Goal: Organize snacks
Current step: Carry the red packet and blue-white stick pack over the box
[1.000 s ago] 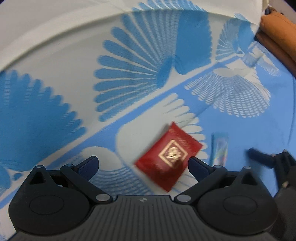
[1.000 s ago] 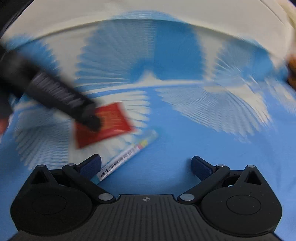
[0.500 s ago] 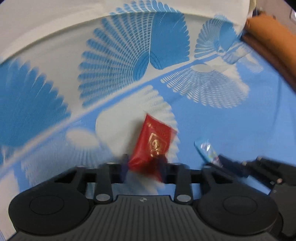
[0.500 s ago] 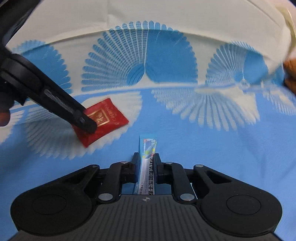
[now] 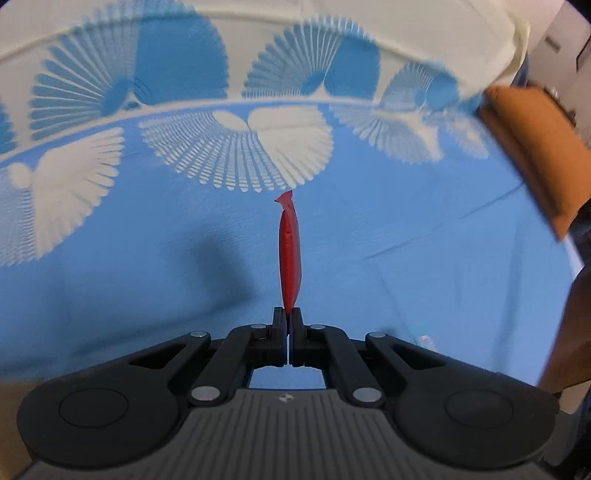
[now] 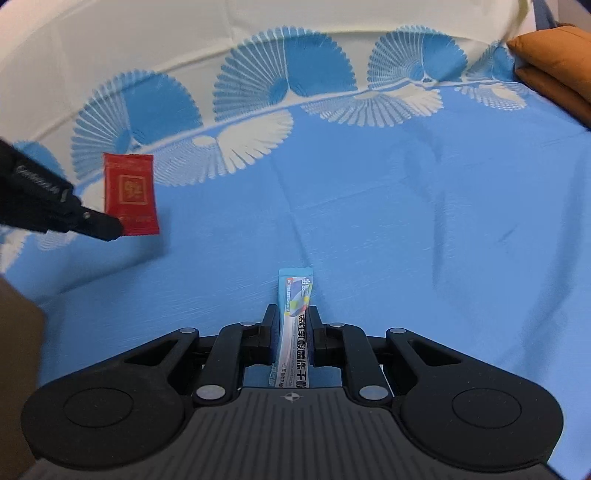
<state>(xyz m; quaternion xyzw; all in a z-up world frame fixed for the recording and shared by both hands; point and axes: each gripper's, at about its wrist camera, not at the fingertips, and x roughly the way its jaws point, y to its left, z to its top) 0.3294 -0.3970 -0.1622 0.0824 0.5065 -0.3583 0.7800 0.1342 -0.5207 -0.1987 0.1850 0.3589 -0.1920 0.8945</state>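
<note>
My left gripper (image 5: 288,314) is shut on a red snack packet (image 5: 289,254), held edge-on above the blue cloth. The right wrist view shows the same red packet (image 6: 130,194) face-on with a gold emblem, hanging from the left gripper (image 6: 114,230) at the left. My right gripper (image 6: 292,314) is shut on a long, thin, light blue and white stick packet (image 6: 295,321), which runs between the pads and sticks out forward above the cloth.
A blue tablecloth (image 6: 406,229) with white and blue fan shapes covers the surface, with a cream band (image 6: 258,18) at the far side. An orange cushion (image 5: 535,147) lies at the right; the right wrist view has that cushion (image 6: 554,66) too.
Both grippers went from open to shut, the left on the red packet, the right on the stick packet. Both lifted them off the cloth and moved rightward toward the orange cushion.
</note>
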